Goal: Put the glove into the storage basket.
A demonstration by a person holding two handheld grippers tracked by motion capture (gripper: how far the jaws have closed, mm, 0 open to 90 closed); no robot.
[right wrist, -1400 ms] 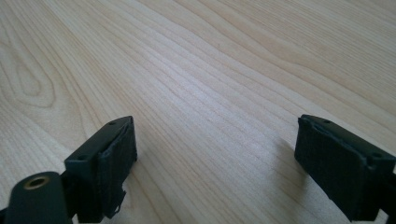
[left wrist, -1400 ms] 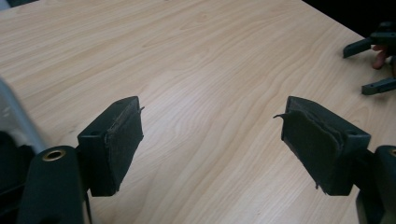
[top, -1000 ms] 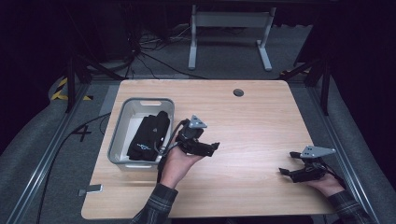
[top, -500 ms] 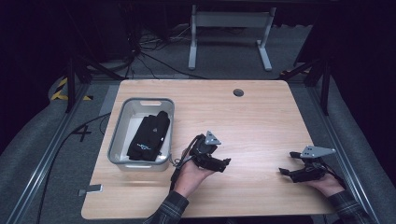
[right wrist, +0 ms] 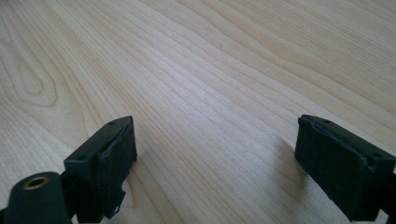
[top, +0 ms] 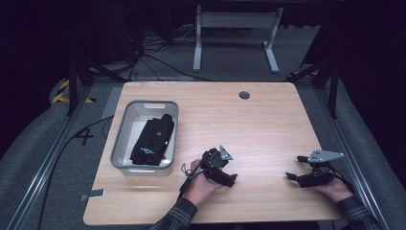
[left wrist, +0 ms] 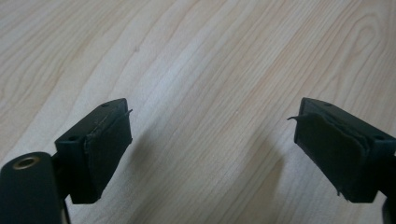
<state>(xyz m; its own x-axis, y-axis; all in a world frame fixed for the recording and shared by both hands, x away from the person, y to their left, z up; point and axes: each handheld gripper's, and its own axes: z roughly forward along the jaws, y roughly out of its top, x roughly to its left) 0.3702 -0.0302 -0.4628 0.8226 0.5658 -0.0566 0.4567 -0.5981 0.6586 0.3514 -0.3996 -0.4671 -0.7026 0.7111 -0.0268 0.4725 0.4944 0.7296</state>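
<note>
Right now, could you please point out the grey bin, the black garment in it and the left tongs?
grey bin (top: 145, 105): high view, on its far rim.
black garment (top: 154, 139): high view, middle of the folded cloth.
left tongs (top: 231, 180): high view, between the open tips.

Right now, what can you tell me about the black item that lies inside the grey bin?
The black item looks like folded soft fabric, perhaps a garment or pouch; which one is unclear. It is dark and matt, with a small pale blue mark near its lower end. It lies flat and slanted along the floor of the grey bin, at the table's left side, reaching the bin's right wall. Nothing else touches it.
</note>
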